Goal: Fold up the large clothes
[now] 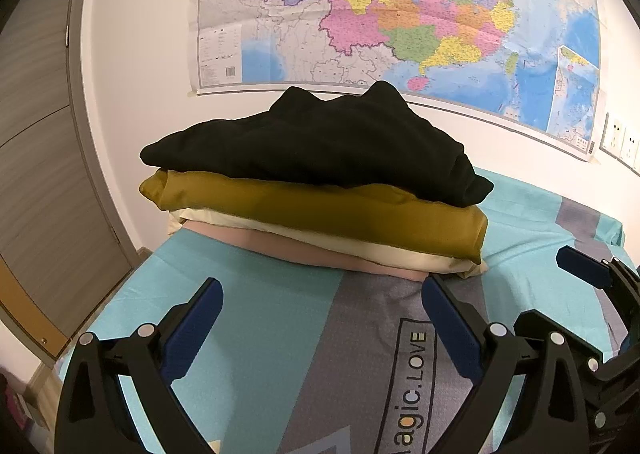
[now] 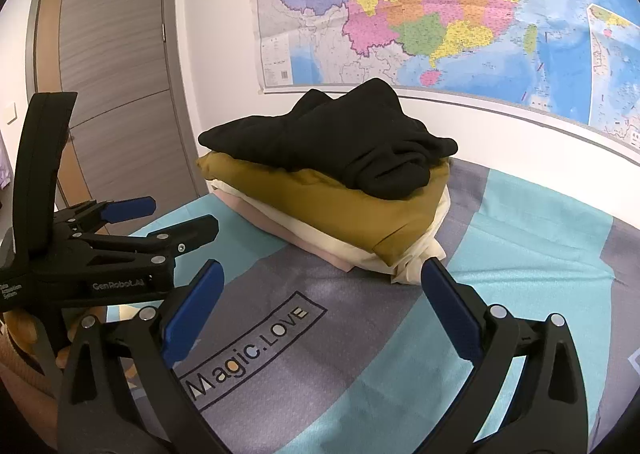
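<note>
Folded clothes sit in a stack (image 1: 316, 210) on the bed (image 1: 248, 334), near the wall w/ a big map (image 1: 400, 14). Top to bottom: black garment (image 1: 316, 146), mustard one (image 1: 320, 214), cream one (image 1: 360, 250), pink one (image 1: 320, 258) at the base. Stack rests on a teal and grey sheet; printed text reads "Magic.LOVE" (image 2: 248, 350).

Left gripper (image 1: 322, 306) is wide open, nothing in it, just short of the stack's near edge, not touching. Right gripper (image 2: 322, 286) is likewise spread wide and empty, tips near the cream layer's corner. The two grippers sit side by side. Door (image 2: 116, 66) at the left of the wall.
</note>
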`<action>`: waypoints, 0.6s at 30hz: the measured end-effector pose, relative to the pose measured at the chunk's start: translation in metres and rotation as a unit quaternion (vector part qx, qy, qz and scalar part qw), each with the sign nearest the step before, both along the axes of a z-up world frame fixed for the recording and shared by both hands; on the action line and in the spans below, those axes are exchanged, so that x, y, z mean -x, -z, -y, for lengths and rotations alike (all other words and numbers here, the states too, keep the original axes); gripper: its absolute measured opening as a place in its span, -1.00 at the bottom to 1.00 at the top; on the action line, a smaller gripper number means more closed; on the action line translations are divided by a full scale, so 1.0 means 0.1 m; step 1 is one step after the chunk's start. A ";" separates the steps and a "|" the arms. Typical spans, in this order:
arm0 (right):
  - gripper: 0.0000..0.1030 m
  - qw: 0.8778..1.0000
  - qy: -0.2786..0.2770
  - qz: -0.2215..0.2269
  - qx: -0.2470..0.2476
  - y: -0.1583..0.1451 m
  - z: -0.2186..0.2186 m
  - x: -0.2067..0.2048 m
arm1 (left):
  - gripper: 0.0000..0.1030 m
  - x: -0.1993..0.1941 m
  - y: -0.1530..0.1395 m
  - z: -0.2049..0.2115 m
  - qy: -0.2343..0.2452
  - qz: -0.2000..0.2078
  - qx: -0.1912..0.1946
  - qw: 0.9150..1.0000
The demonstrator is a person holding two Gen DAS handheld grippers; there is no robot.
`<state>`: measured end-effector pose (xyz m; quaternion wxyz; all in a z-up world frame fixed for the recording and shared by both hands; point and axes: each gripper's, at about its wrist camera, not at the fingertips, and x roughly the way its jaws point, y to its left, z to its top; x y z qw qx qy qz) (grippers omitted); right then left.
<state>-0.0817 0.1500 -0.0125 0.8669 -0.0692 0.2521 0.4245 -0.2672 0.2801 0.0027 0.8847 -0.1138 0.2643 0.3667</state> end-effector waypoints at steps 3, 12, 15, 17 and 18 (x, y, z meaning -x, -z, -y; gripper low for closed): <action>0.89 1.000 0.001 0.000 0.000 0.00 0.00 0.02 | 0.87 0.00 0.00 0.01 -0.001 -0.001 -0.001 1.000; 0.89 1.000 0.000 0.001 -0.002 0.00 0.00 0.06 | 0.87 0.03 0.01 0.03 0.000 -0.003 -0.004 1.000; 0.89 1.000 -0.002 0.001 -0.002 0.00 0.00 0.07 | 0.87 0.04 0.01 0.03 0.000 -0.002 -0.005 1.000; 0.89 1.000 -0.002 0.001 -0.003 -0.01 0.01 0.09 | 0.87 0.05 0.01 0.04 0.001 -0.002 -0.006 1.000; 0.89 1.000 -0.002 0.001 -0.003 -0.01 0.01 0.09 | 0.87 0.05 0.01 0.04 0.000 -0.002 -0.007 1.000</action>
